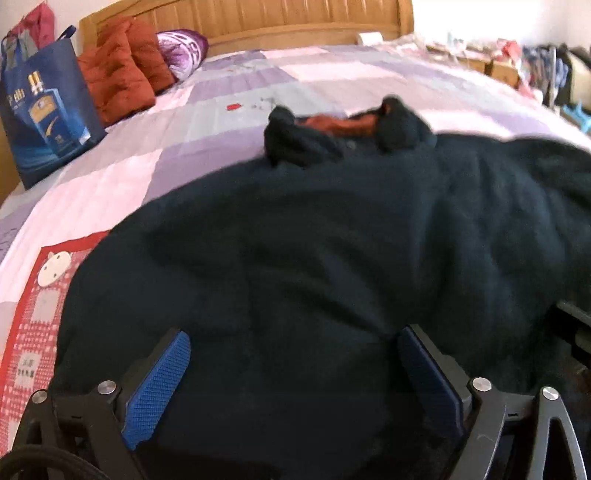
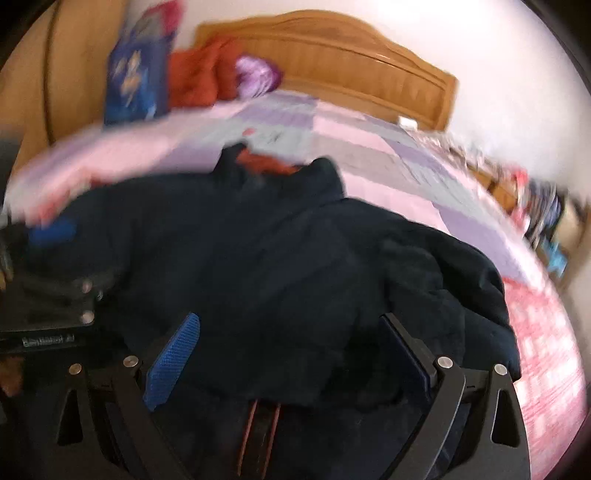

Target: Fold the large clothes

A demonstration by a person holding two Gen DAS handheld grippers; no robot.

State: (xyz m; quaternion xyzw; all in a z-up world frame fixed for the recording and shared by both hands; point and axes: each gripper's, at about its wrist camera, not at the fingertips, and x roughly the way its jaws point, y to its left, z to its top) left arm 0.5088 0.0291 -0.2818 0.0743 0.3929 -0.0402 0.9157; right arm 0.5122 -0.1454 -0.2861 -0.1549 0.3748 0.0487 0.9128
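Note:
A large dark navy jacket (image 1: 314,240) with an orange-lined collar (image 1: 343,125) lies spread on the bed, collar toward the headboard. My left gripper (image 1: 293,339) is open, its blue pads wide apart over the jacket's near hem. My right gripper (image 2: 290,332) is open too, above the jacket's (image 2: 277,258) near edge, with nothing between its pads. The left gripper's body (image 2: 55,295) shows at the left of the right wrist view. The right wrist view is blurred.
The bed has a pink and purple patchwork cover (image 1: 295,74) and a wooden headboard (image 1: 277,22). A blue gift bag (image 1: 44,110), an orange quilted cushion (image 1: 122,70) and a purple pillow (image 1: 181,51) sit at the far left. Clutter (image 1: 535,66) lines the right side.

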